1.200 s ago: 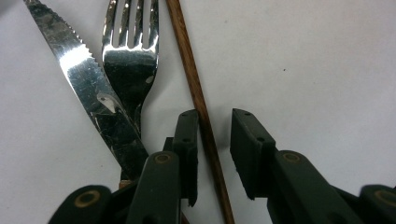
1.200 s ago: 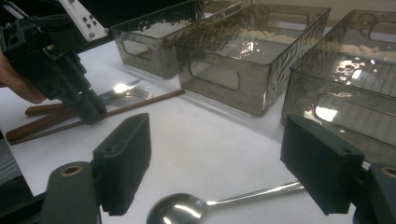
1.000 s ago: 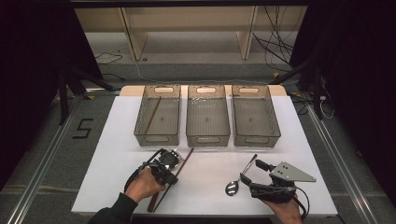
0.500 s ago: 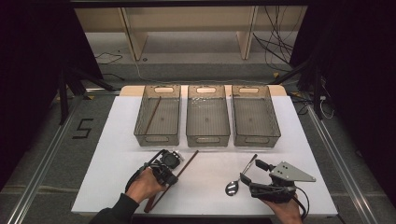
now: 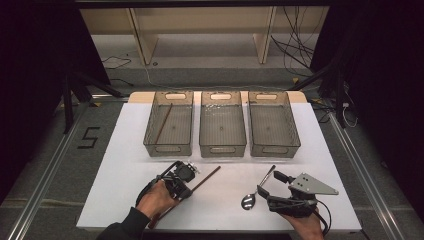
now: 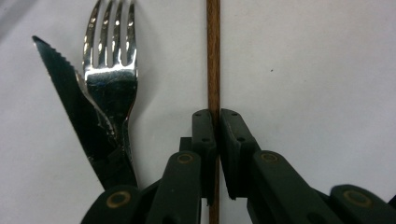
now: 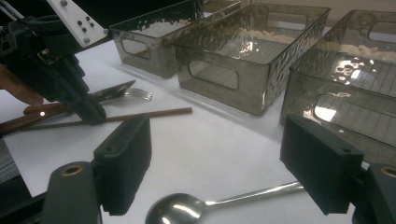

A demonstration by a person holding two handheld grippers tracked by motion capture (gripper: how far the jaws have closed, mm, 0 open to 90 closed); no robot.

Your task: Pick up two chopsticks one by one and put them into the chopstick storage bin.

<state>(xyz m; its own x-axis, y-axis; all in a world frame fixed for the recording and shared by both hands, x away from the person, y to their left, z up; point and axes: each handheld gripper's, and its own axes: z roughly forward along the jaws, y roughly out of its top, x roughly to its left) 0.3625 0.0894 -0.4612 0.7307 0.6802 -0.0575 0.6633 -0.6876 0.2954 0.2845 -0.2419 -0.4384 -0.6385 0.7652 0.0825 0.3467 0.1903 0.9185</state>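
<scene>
A brown chopstick (image 6: 213, 56) lies on the white table (image 5: 125, 150), and my left gripper (image 6: 217, 116) is shut on it after its jaws have just been closing. A fork (image 6: 112, 70) and a serrated knife (image 6: 65, 88) lie just left of that chopstick. In the high view the left gripper (image 5: 188, 189) is at the front left, on the chopstick (image 5: 207, 176). My right gripper (image 7: 222, 163) stands open at the front right, its jaws wide on either side of a metal spoon (image 7: 177, 212), apart from it. The right gripper (image 5: 270, 184) sits beside the spoon (image 5: 249, 201).
Three clear grey bins stand in a row at the back: left bin (image 5: 150, 142), middle bin (image 5: 222, 147), right bin (image 5: 275, 147). Another brown chopstick (image 5: 163, 122) lies in the left bin. Bare table lies between the two grippers.
The chopstick's far end has swung a little to the right under the left gripper. Both hands have stayed where they were.
</scene>
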